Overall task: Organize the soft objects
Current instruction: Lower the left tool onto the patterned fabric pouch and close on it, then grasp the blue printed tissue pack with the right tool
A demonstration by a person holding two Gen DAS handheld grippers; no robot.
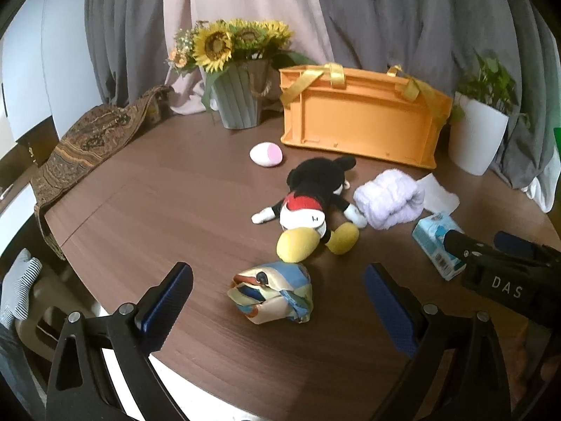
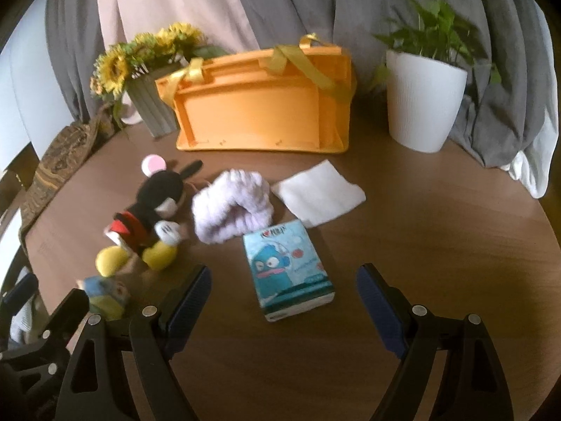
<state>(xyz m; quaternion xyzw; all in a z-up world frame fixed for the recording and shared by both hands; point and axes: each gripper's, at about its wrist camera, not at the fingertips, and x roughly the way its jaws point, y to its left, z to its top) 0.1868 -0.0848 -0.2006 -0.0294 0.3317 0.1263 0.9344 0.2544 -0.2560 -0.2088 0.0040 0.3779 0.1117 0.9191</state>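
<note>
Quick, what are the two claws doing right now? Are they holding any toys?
Left claw: open, holding nothing; the folded colourful cloth bundle lies between its fingers, untouched.
Right claw: open, holding nothing.

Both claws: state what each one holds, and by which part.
Nothing is held. The left claw stands open around the folded scarf without touching it; the right claw stands open before the tissue pack.

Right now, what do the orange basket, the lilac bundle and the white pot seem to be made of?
Orange basket: likely rigid moulded plastic, matte, with ribbed panels; its yellow handles look like satin ribbon.
Lilac bundle: soft fluffy fabric, perhaps fleece or chenille, with a ridged pile.
White pot: smooth, finely ribbed wall, ceramic or plastic; the look leaves it open.
</note>
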